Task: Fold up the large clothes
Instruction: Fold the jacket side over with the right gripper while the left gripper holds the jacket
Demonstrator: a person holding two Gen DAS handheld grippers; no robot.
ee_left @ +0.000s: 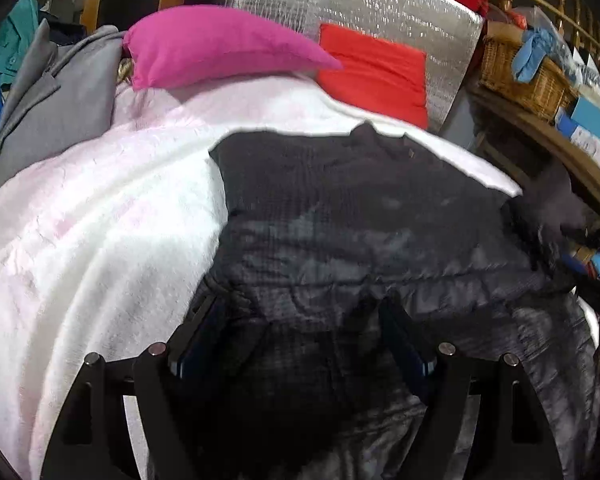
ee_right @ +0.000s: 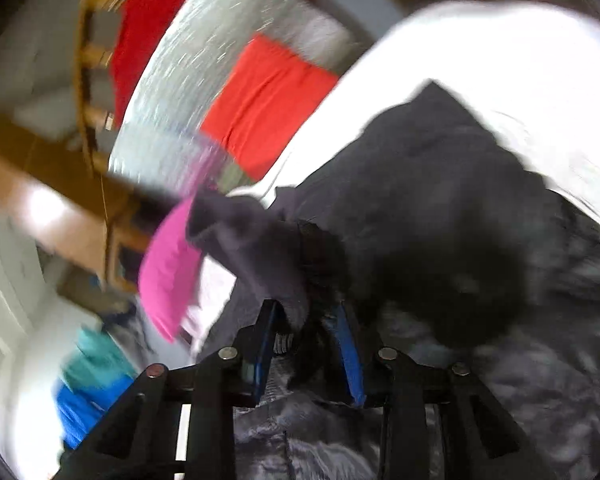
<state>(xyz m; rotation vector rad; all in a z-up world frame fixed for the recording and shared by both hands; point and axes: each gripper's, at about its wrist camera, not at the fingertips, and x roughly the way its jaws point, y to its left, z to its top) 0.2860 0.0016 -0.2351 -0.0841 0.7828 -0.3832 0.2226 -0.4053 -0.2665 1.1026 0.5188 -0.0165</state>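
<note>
Black quilted jacket [ee_left: 364,220] fills the foreground, spread over a white blanket [ee_left: 100,220]. Left gripper [ee_left: 300,320] hovers right at its fabric, fingers spread wide, nothing between them. Right gripper [ee_right: 308,320], in a blurred, tilted view, has a fold of jacket [ee_right: 440,220] between its blue pads [ee_right: 350,356]; whether it is clamped, I cannot tell. Pink pillow [ee_left: 204,52] and red cushion [ee_left: 376,72] sit beyond, against a silver mat [ee_left: 380,4].

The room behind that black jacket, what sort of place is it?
Probably a cluttered bedroom or spare room at home. The black jacket lies on a fluffy white blanket with a pink pillow behind it, and a wicker basket sits on a wooden shelf.
</note>
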